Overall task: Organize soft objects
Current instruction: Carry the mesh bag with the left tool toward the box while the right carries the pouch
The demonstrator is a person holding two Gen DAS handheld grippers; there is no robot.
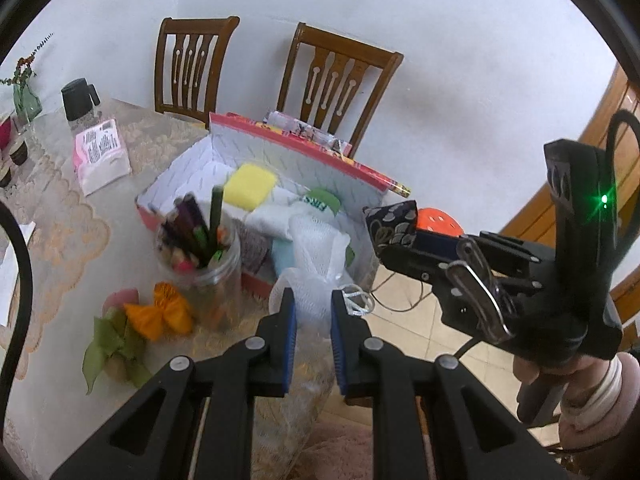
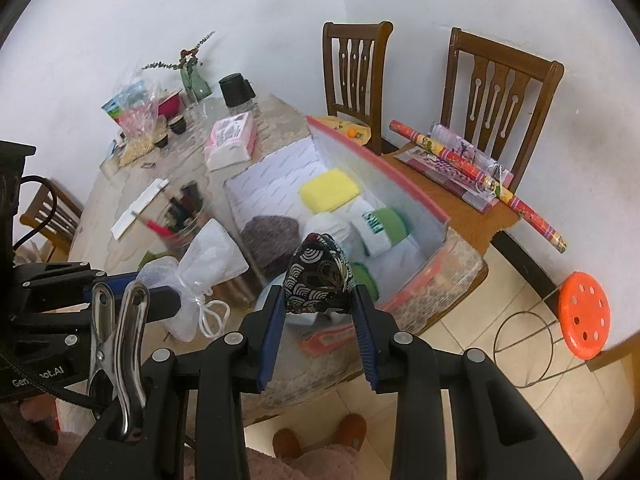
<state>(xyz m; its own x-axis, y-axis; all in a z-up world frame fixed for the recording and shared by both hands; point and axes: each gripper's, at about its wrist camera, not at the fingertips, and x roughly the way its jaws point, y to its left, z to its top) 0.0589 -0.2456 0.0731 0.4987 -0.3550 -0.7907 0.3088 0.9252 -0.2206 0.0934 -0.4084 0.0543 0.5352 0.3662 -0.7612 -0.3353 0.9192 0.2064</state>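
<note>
White mesh pouch (image 2: pixel 200 276) hangs pinched at its drawstring neck in the left claw (image 1: pixel 313 312), whose jaws are nearly closed on it, just above the near edge of the surface (image 2: pixel 280 120). Beside it, the right claw (image 2: pixel 318 304) grips a dark patterned pouch (image 2: pixel 320 276) between its blue pads, jaws partly apart around the fabric. Both pouches hover by the near end of the red box (image 2: pixel 416 200), which sits at the surface's right edge and holds a yellow sponge (image 2: pixel 330 190), white cloths and a green-banded roll (image 2: pixel 384 224). A jar (image 1: pixel 200 256) of pens stands left of the box.
</note>
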